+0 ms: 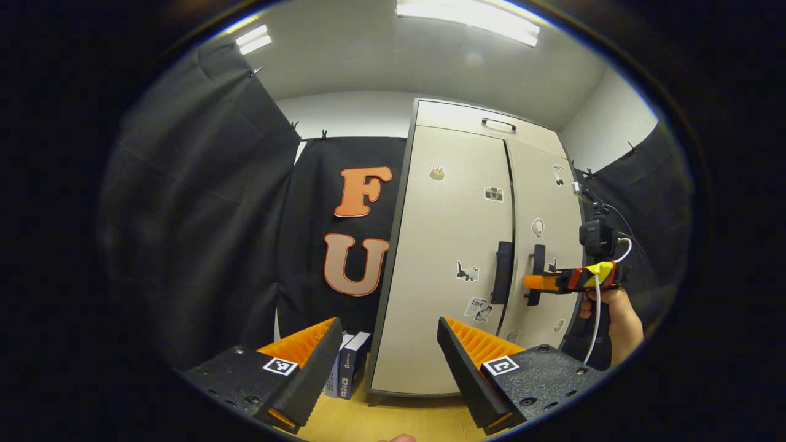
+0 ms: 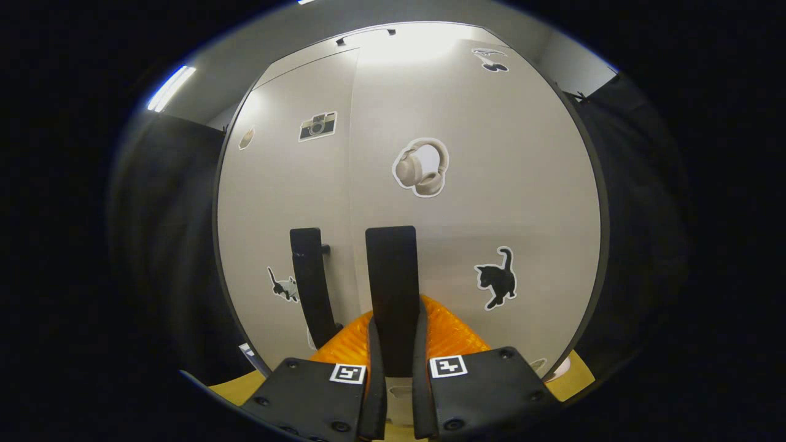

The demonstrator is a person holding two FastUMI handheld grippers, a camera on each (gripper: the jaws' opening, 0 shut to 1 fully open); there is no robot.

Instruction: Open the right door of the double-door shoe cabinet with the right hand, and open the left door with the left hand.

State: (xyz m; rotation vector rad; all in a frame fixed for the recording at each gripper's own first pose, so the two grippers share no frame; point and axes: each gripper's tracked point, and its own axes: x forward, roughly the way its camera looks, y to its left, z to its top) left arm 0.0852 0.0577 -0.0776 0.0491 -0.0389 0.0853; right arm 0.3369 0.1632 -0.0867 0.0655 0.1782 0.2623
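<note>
The pale shoe cabinet [image 1: 448, 245] stands upright with both doors closed against each other. Its left door handle [image 1: 502, 272] and right door handle [image 1: 538, 273] are black vertical bars beside the middle seam. In the left gripper view, a hand holds my right gripper [image 1: 533, 282] against the right handle. In the right gripper view, my right gripper [image 2: 396, 344] is shut on the right door handle [image 2: 393, 282], and the left door handle [image 2: 310, 282] is free beside it. My left gripper [image 1: 387, 362] is open, well short of the cabinet, with nothing between its fingers.
Books [image 1: 349, 368] stand on the wooden floor [image 1: 393, 423] against the cabinet's left side. Black cloth walls the booth left and right. A top compartment with a small handle [image 1: 498, 124] sits above the doors. Stickers dot both doors.
</note>
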